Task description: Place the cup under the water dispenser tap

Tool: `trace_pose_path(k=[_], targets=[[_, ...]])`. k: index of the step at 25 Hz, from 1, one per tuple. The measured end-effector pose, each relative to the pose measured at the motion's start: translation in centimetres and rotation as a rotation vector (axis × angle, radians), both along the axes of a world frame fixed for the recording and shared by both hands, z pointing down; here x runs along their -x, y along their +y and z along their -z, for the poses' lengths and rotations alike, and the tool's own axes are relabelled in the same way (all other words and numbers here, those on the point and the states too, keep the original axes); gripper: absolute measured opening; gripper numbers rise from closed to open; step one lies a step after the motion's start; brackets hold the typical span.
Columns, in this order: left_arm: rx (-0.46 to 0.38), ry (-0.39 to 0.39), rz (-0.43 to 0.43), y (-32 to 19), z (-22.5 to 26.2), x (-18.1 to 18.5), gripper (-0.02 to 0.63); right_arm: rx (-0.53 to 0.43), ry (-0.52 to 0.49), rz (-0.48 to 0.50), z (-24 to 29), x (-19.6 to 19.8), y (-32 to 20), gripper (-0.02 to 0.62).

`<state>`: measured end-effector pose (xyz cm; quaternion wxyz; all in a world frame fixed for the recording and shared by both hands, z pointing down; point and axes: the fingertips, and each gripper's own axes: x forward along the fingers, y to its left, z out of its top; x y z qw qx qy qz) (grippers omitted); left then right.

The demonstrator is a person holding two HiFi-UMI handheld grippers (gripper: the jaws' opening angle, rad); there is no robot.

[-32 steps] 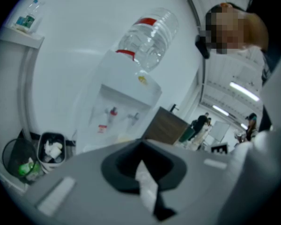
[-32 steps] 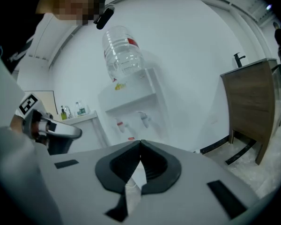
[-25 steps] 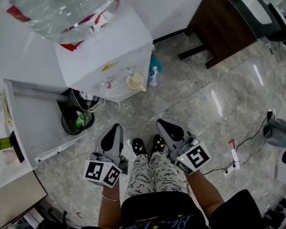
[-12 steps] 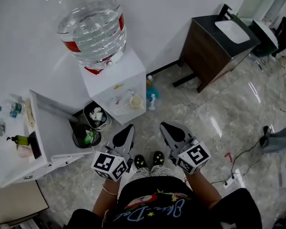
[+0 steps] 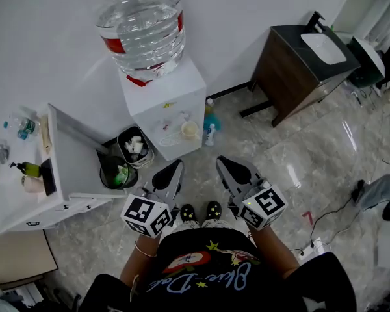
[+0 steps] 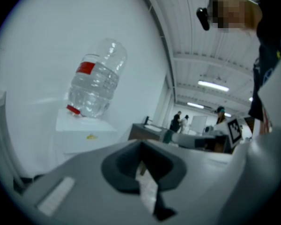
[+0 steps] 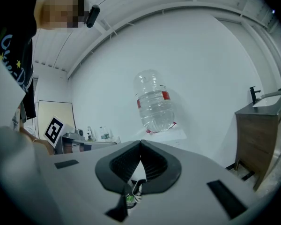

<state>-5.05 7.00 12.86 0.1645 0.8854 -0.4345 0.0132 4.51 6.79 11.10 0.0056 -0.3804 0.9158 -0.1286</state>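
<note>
A white water dispenser (image 5: 161, 93) stands against the wall with a big clear bottle (image 5: 142, 25) upside down on it. A cream cup (image 5: 190, 130) sits on its front ledge below the taps. My left gripper (image 5: 175, 168) and right gripper (image 5: 221, 164) hang side by side in front of my body, well short of the dispenser. Both are shut with nothing in them. The bottle (image 6: 96, 81) shows tilted beyond the closed left gripper (image 6: 141, 148). In the right gripper view it (image 7: 154, 102) also stands beyond the closed right gripper (image 7: 140, 146). The cup is hidden in both gripper views.
Two black bins (image 5: 120, 173) with rubbish stand left of the dispenser, next to a white table (image 5: 65, 174) bearing bottles. A blue bottle (image 5: 210, 123) stands right of the dispenser. A brown sink cabinet (image 5: 302, 70) is at the right. Cables (image 5: 325, 220) lie on the tiled floor.
The head view has pulled up and back, so the dispenser and cup look smaller and farther. Both grippers rose with it, staying shut and side by side. The cup stayed put.
</note>
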Motion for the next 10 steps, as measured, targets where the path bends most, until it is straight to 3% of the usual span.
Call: trace_pose_path(k=[10], targets=[[-0.053,-0.021,0.014,0.1,2.1,1.4,-0.003,-0.041,0.002,0.035,1.9,1.5,-0.1,0.014]])
